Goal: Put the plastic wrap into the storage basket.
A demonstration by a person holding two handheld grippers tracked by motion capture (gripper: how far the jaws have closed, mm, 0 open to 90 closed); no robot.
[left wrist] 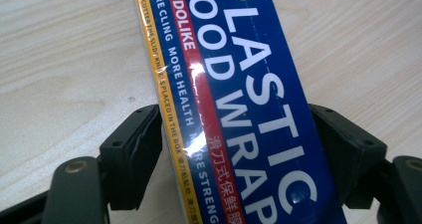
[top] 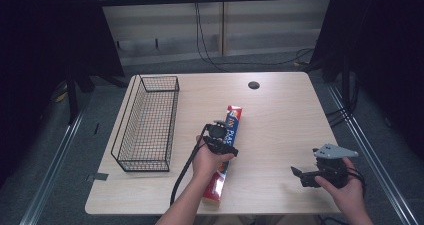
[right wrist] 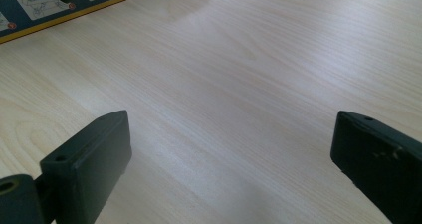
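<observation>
Jaws of our left gripper (left wrist: 234, 159) stand on either side of the long blue, red and yellow cardboard box of plastic food wrap (left wrist: 239, 114), the pads touching or nearly touching its long edges; we cannot tell for sure that they press yet, so we count them as not yet clamped. That box (top: 226, 150) lies flat on the pale wooden table (top: 280, 115), near its front middle, just right of the black wire basket (top: 147, 122) but apart from it. We judge the box light and fairly stiff along its length, though thin card will dent under a hard squeeze, and its glossy film looks slippery. Taking hold across the narrow width near the middle, as we are placed now, should keep it balanced; a grip near one end would let the far end droop and twist. Our right gripper (top: 320, 172) rests low over bare table, jaws wide apart with nothing between them.
</observation>
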